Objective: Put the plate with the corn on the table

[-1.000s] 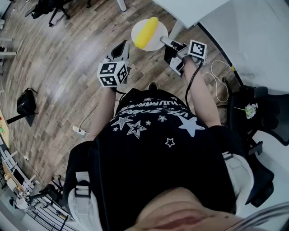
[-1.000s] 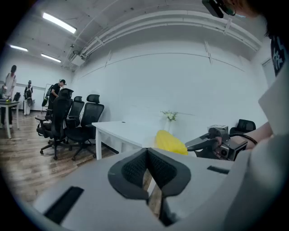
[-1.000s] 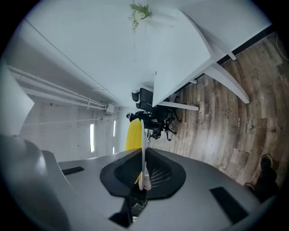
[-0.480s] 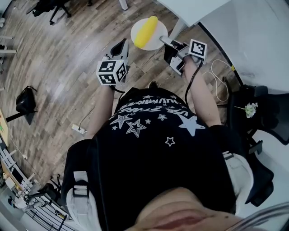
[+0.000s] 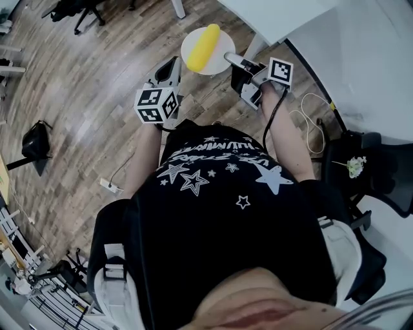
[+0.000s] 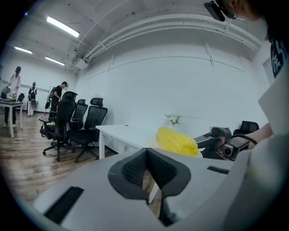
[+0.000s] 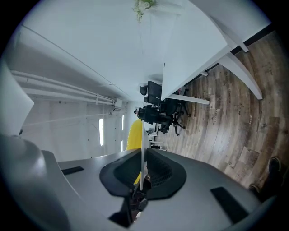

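Observation:
A white plate carries a yellow corn cob and hangs above the wooden floor, just short of the white table. My right gripper is shut on the plate's near right rim. In the right gripper view the plate shows edge-on between the pads, with the corn behind it. My left gripper floats left of the plate, shut and empty. The left gripper view shows its pads together, with the corn and the right gripper ahead on the right.
A second white table surface runs along the right, with a white cable and a black chair below it. A black bag lies on the floor at left. Office chairs and people stand far off.
The plate with the corn has moved away from my body and slightly left, towards the table, carried by the right gripper. The left gripper has drifted forward alongside it.

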The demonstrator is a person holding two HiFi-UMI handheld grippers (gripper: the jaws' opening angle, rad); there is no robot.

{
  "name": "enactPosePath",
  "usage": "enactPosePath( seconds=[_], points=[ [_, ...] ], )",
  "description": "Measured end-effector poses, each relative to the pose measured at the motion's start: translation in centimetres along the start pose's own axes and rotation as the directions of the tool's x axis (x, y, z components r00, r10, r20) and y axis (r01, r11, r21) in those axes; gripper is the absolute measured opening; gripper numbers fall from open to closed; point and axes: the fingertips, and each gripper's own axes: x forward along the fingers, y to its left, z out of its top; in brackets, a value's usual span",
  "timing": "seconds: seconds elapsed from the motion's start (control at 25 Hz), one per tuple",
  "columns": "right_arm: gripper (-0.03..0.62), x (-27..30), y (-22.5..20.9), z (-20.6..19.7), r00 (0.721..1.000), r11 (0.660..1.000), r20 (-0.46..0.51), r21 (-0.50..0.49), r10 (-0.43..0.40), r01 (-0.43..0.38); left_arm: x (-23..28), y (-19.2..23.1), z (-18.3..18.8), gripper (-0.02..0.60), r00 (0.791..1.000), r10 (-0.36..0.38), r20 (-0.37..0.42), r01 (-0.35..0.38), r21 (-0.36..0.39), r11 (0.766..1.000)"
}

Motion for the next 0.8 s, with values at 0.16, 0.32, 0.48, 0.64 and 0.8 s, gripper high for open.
enactPosePath(
  seconds=[0.16,0.32,0.48,0.64,0.8],
  points=[
    [0.028,0.2,-0.5,0.6,1.000,1.000,-0.014,0.015,0.001,0.000,0.3,0.6,-0.4,0.005,0.999,0.035,-0.012,-0.035,-0.018,0.999],
    [0.028,1.2,-0.7,1.2,1.000,1.000,-0.020,0.026,0.004,-0.003,0.6,2.0,-0.7,0.005,0.998,0.053,-0.028,-0.054,-0.021,0.998],
    [0.028,2.3,-1.0,2.0,1.000,1.000,-0.006,0.023,-0.009,0.009,1.6,3.6,-0.3,0.005,0.998,0.047,-0.032,-0.047,-0.028,0.998],
    [0.028,4.6,-1.6,3.7,1.000,0.999,0.017,0.022,-0.024,0.024,4.0,5.9,0.1,0.005,0.999,0.020,-0.041,-0.022,-0.038,0.999],
    [0.029,9.6,-1.3,7.0,0.999,0.999,0.030,0.033,-0.034,0.033,7.9,10.7,2.3,0.005,0.999,-0.005,-0.050,0.003,-0.051,0.999]
  ],
)
